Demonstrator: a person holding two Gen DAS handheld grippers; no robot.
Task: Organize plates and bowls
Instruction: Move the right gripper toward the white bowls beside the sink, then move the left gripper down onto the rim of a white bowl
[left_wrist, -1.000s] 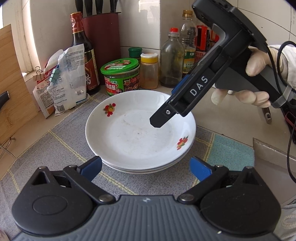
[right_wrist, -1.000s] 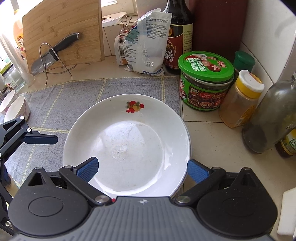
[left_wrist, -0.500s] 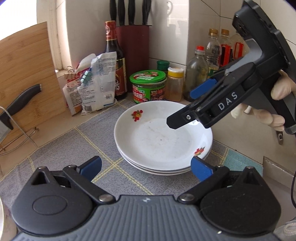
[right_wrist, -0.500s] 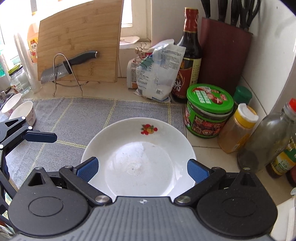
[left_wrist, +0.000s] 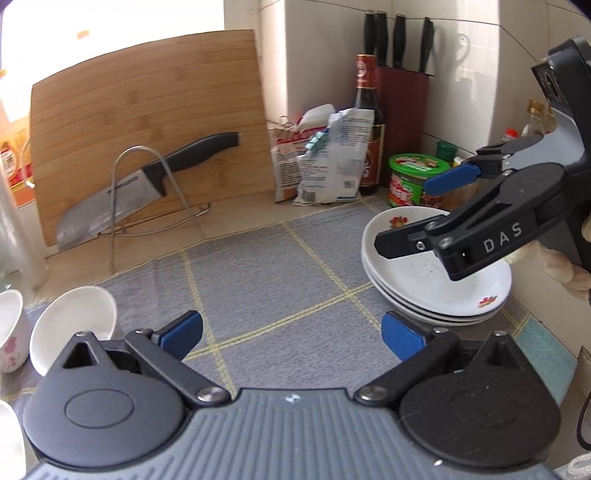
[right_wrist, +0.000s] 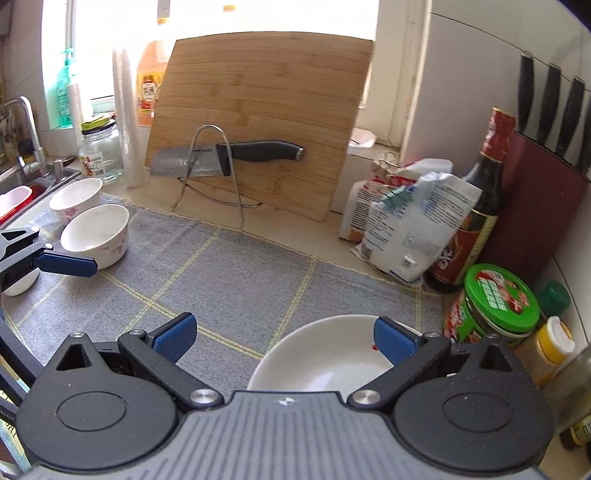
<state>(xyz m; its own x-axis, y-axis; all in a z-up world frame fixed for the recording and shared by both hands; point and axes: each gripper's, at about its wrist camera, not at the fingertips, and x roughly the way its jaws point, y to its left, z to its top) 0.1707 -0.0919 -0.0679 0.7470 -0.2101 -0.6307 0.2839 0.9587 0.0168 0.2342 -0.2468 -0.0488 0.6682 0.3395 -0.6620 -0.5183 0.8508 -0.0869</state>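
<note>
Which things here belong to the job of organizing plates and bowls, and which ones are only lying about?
Belong to the job:
plates, stacked on the mat
bowls, at the mat's other end

Lying about:
knife on its rack
cutting board
sauce bottle
green-lid jar
bags
knife block

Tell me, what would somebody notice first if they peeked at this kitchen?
Probably the big knife resting on a wire stand in front of the wooden cutting board leaning at the back. Next, the stack of white plates with little flower prints on the grey mat, with the open right gripper above it. White bowls sit at the mat's other end, near the sink.
</note>
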